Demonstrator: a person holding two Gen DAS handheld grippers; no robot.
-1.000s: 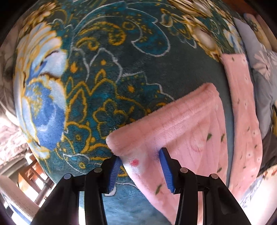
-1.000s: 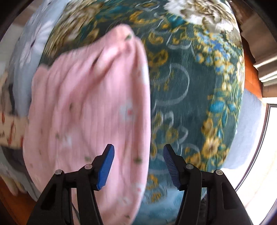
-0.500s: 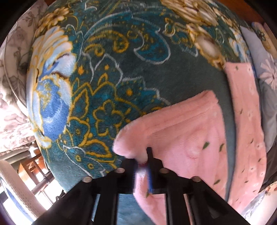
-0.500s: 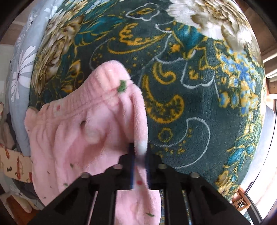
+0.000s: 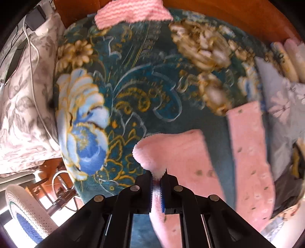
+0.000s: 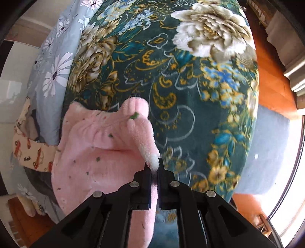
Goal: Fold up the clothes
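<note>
Pink fleece is pinched at its edge between the blue pads of the left gripper (image 5: 156, 180), whose black jaws are closed on the cloth with only the fabric's thickness left between them. In the left wrist view, the pink garment (image 5: 183, 152) is seen rising from the jaws in a fluffy rounded corner just above the fingertips, and from there it is spread away to the right and downward past the right finger. A second strip of the same pink fabric, dotted with small dark marks, is seen further right, apart from the held part, with teal blanket showing between them. The garment is laid on a teal floral blanket (image 5: 133, 85) patterned with gold scrolls and blue and cream flowers. A pink knitted piece (image 5: 131, 11) is seen at the blanket's far edge, and a grey floral pillow (image 5: 22, 106) with a white cable (image 5: 36, 91) across it is seen at the left.

In the right wrist view, the right gripper (image 6: 154, 171) is likewise closed on the garment (image 6: 99, 152): a narrow fluffy fold is clamped between the fingertips and is drawn up taut from them toward a rounded peak above. The bulk of the cloth is hung to the left of the fingers and below them. The same blanket (image 6: 190, 85) is seen beneath, with a pale blue daisy-print fabric (image 6: 55, 63) at its left edge.
</note>
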